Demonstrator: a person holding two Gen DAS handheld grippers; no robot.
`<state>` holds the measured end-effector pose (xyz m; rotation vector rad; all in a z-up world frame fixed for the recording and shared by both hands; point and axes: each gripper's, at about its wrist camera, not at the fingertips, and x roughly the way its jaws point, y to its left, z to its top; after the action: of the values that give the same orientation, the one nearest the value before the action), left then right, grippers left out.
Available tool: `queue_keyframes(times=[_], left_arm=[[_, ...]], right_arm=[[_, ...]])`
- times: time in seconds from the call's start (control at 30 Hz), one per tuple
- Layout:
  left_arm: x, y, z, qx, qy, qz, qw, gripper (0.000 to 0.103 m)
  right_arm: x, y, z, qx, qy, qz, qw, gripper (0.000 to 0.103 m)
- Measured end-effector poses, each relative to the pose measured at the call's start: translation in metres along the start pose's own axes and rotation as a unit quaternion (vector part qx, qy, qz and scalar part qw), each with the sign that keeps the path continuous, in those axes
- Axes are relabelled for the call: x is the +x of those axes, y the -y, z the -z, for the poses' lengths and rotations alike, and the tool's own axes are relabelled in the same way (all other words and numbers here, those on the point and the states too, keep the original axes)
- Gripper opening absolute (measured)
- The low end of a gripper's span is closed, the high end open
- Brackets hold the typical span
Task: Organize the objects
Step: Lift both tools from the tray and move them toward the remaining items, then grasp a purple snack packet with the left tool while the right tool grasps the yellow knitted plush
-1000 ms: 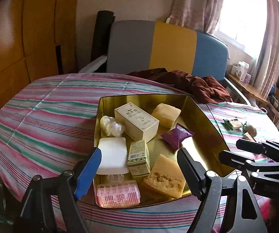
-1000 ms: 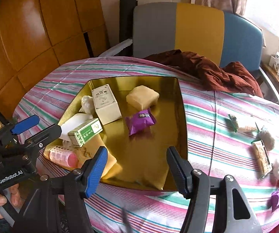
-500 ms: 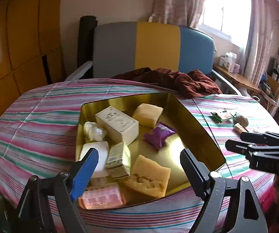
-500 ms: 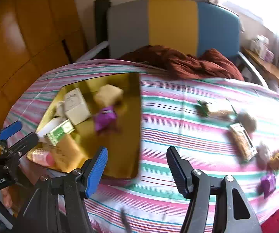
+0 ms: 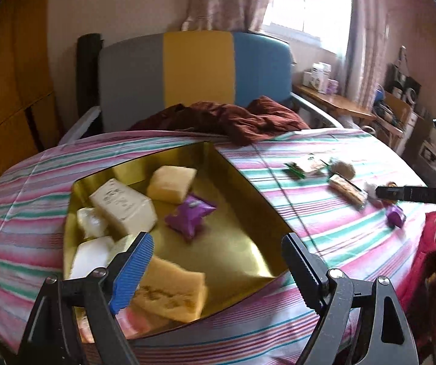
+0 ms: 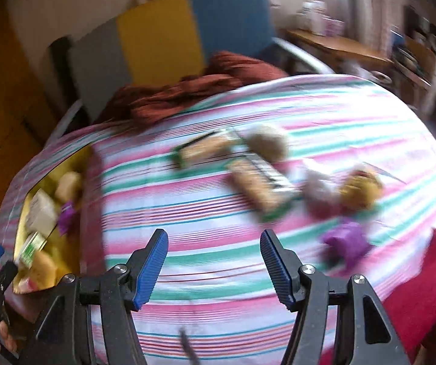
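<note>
A gold tray (image 5: 243, 187) on the striped tablecloth holds a white box (image 5: 123, 206), two yellow sponges (image 5: 172, 182), a purple packet (image 5: 190, 216) and other small items. My left gripper (image 5: 218, 243) hangs open over the tray's near part, with nothing between its fingers. Loose on the cloth to the right lie wrapped snack bars (image 6: 260, 188), a brown ball (image 6: 268, 144), a yellow-brown lump (image 6: 360, 188) and a purple packet (image 6: 345, 241). My right gripper (image 6: 213, 237) is open and empty above bare cloth, short of these items. The right wrist view is blurred.
A dark red cloth (image 5: 227, 118) lies at the table's far edge, in front of a grey, yellow and blue chair back (image 5: 196, 70). A red garment (image 6: 424, 273) is at the near right edge. A wooden side table (image 5: 336, 103) stands by the window.
The right gripper has swung right, from over the tray to over the cloth near the loose snacks. The left gripper has shifted right too and its jaws stand a little wider.
</note>
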<state>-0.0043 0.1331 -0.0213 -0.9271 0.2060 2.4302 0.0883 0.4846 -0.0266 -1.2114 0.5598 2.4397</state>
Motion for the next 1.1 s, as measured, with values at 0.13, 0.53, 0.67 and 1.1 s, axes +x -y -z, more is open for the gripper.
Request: queue_keyframes(times=[0.13, 0.53, 0.67, 1.1], left_arm=[[0.01, 0.024, -0.007, 0.025, -0.006, 0.023, 0.9994, 0.087], [0.05, 0.111, -0.022, 0.109, -0.038, 0.107, 0.9876, 0.085], [0.073, 0.145, -0.032, 0.126, -0.055, 0.15, 0.9791, 0.084], [0.132, 0.268, -0.038, 0.175, -0.144, 0.275, 0.9343, 0.068]], right_arm=[[-0.014, 0.056, -0.007, 0.061, 0.007, 0.031, 0.998, 0.064], [-0.03, 0.137, -0.008, 0.147, 0.022, 0.044, 0.988, 0.064], [-0.031, 0.141, -0.007, 0.136, 0.026, 0.038, 0.99, 0.064], [-0.04, 0.18, -0.01, 0.137, 0.039, 0.051, 0.988, 0.064]])
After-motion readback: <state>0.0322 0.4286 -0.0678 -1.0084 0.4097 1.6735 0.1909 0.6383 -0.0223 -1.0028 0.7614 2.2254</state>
